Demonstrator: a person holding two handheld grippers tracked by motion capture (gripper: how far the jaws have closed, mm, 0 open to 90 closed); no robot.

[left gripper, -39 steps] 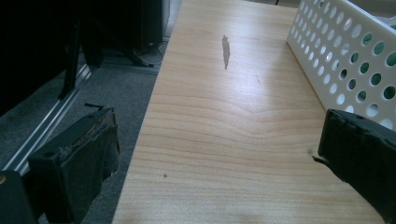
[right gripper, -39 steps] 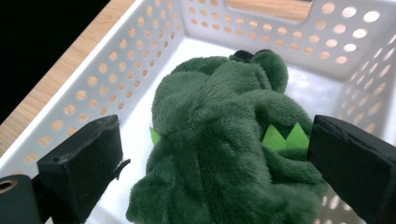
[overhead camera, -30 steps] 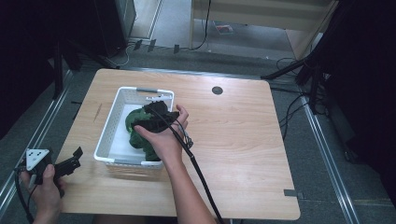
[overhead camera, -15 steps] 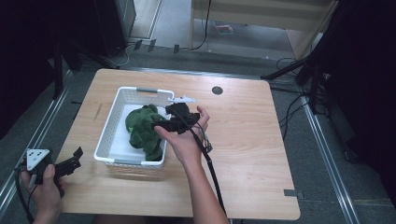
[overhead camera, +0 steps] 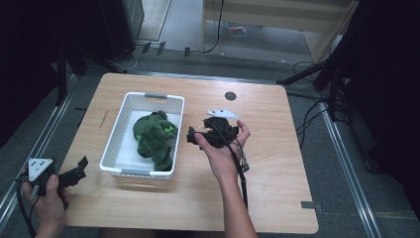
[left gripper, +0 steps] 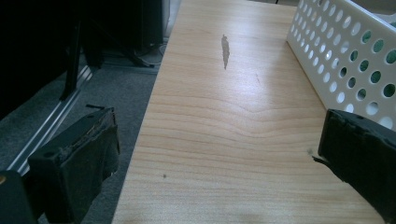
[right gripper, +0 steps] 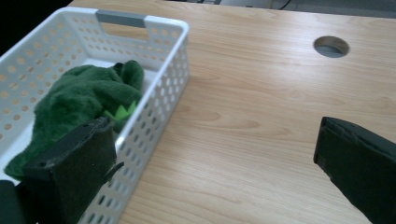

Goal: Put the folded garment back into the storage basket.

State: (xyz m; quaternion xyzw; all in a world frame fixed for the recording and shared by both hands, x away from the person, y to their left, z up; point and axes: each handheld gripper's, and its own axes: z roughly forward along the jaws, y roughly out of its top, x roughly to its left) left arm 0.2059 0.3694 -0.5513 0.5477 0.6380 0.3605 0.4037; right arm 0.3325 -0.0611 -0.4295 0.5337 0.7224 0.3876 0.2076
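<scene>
**Green plush toy lies in the white basket; both claws spread and empty**

A white perforated basket (overhead camera: 144, 137) sits on the left half of the wooden surface (overhead camera: 277, 163), its long side running away from the person. Inside it lies a dark green plush toy (overhead camera: 154, 138), slumped toward the basket's right wall, with a small bright green patch showing near its top. In the right gripper view the same toy (right gripper: 84, 100) fills the middle of the basket (right gripper: 161, 93), and a grey handle marks the basket's far end.

The right claw (overhead camera: 200, 136) hangs over bare wood just to the right of the basket, held in the person's right hand (overhead camera: 225, 148), its jaws spread wide with nothing between them. A cable trails from it back along the forearm. A round grommet hole (overhead camera: 230, 95) lies in the surface beyond that hand.

The left claw (overhead camera: 79, 166) is at the near left corner of the surface, close to the basket's near left corner, gripped by the left hand (overhead camera: 47, 196). Its jaws are also spread apart and hold nothing; the left gripper view looks along the surface's left edge, with the basket wall (left gripper: 345, 56) at the right and grey floor (left gripper: 116, 93) at the left.
</scene>
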